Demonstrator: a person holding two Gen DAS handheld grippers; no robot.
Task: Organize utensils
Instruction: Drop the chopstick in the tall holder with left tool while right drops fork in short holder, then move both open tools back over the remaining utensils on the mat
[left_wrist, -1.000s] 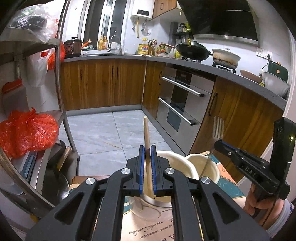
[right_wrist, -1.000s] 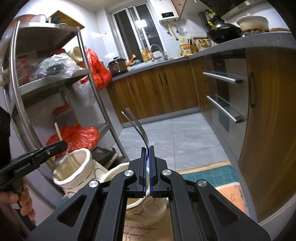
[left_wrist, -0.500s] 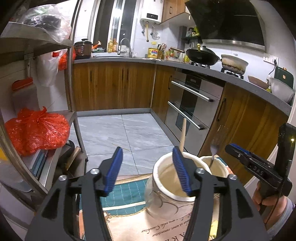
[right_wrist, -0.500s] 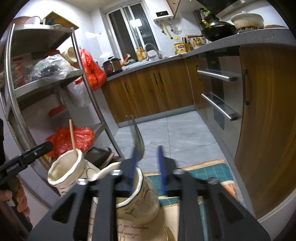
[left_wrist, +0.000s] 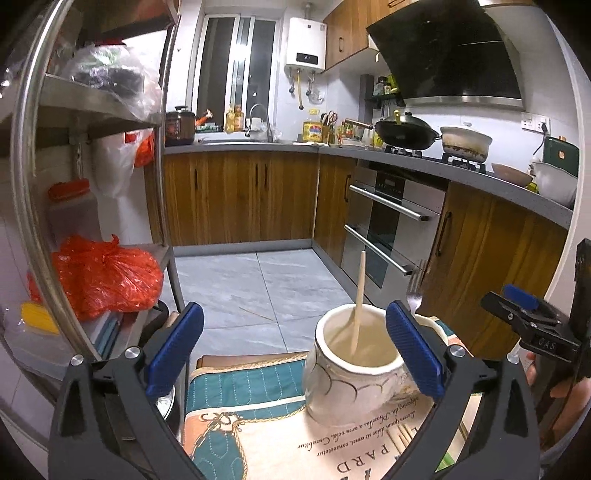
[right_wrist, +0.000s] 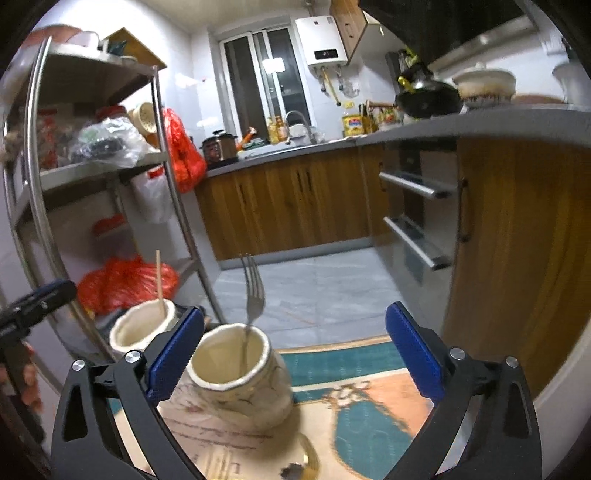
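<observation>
Utensils: two of them now stand in jars, both let go within the last second
Wooden stick (left_wrist: 357, 301): leaning inside the left jar (left_wrist: 356, 373), lower end down in the jar, top poking well above the rim; a second ago it was pinched between the left tongs
Fork (right_wrist: 251, 312): standing tines-up in the right jar (right_wrist: 236, 373), handle resting against the inner wall; it too was clamped a second ago, and is free now
Jars: the right jar sits just beside the left jar, the two looking to touch, both on the printed mat (left_wrist: 266, 413)
Left gripper (left_wrist: 291, 350): spread wide, nothing between the blue pads (left_wrist: 173, 347), hanging just behind the left jar
Right gripper (right_wrist: 293, 349): also spread wide and empty, one pad (right_wrist: 173, 347) just in front of the right jar's rim
What that means: one drop-off per hand looks done, stick and fork sorted into separate jars
Still to do, by my read: thin sticks (left_wrist: 404, 435) lie on the mat in front of the left jar, and something metal (right_wrist: 295, 469), blurred, lies in front of the right jar; likely next pickups
Beyond the left jar: tiled floor, wooden cabinets, steel shelf rack (left_wrist: 48, 206) off to its left
</observation>
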